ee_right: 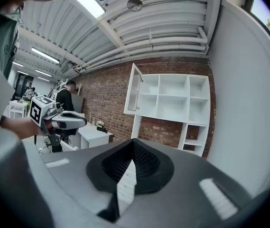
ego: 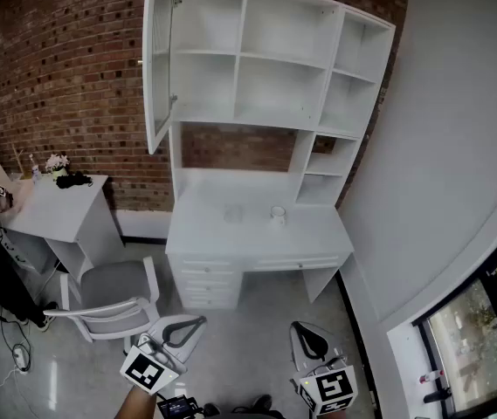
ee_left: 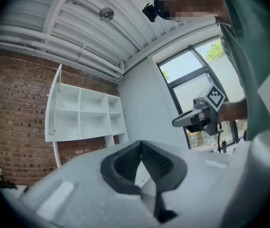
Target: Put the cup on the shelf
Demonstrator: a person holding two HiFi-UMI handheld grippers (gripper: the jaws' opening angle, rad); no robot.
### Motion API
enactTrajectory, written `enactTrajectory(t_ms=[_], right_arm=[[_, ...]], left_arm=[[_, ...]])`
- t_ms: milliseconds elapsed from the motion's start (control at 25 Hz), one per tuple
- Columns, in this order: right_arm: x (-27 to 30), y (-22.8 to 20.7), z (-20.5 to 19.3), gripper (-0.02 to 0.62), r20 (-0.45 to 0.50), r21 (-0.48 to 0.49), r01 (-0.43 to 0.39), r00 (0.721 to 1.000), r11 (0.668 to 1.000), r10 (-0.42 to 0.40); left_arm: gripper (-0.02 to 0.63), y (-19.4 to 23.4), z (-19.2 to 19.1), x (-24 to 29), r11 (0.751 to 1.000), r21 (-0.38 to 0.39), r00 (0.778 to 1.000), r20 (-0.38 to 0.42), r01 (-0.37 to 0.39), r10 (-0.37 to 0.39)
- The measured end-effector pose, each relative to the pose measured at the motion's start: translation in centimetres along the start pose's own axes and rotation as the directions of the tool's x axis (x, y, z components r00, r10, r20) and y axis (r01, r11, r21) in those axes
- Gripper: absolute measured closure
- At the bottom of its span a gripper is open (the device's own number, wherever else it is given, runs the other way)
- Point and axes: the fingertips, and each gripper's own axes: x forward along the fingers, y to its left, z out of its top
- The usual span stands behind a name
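Observation:
A small white cup [ego: 278, 214] stands on the white desk [ego: 318, 234] under the white shelf unit [ego: 270, 59], against the brick wall. A faint clear object [ego: 233, 212] sits to the cup's left; I cannot tell what it is. Both grippers hang low, well short of the desk. My left gripper [ego: 196, 324] is shut and holds nothing, and so is my right gripper [ego: 306, 332]. In the left gripper view the closed jaws [ee_left: 142, 148] point up past the shelf unit [ee_left: 85, 115]. The right gripper's closed jaws [ee_right: 134, 145] aim toward the shelf unit [ee_right: 172, 101].
The shelf's glass door [ego: 159, 59] stands open at the upper left. A grey office chair [ego: 113, 299] is left of the desk, beside a small white side table [ego: 60, 203] carrying flowers. Cables lie on the floor at far left. A window [ego: 475, 339] is at right.

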Motion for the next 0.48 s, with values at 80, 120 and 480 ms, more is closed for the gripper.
enactTrajectory(t_ms=[80,120,480], right_arm=[[-0.28,0.09,0.10,0.591,-0.003,0.005,0.006,1.000,1.000,-0.006],[-0.40,0.12,0.12,0.591,-0.003,0.005,0.007,1.000,1.000,-0.007],[-0.62,0.71,-0.01,0.591,-0.002,0.003,0.005,1.000,1.000,-0.005]], left_arm=[[0.603,-0.17,0.14,-0.14,1.000,0.002,1.000,0.003,0.002,-0.002],[0.603,-0.24,0.18,-0.20,1.000,0.002,1.000,0.003,0.003,-0.003],[0.603,-0.33,0.15,-0.83,1.000,0.001,1.000,0.009,-0.002,0.002]])
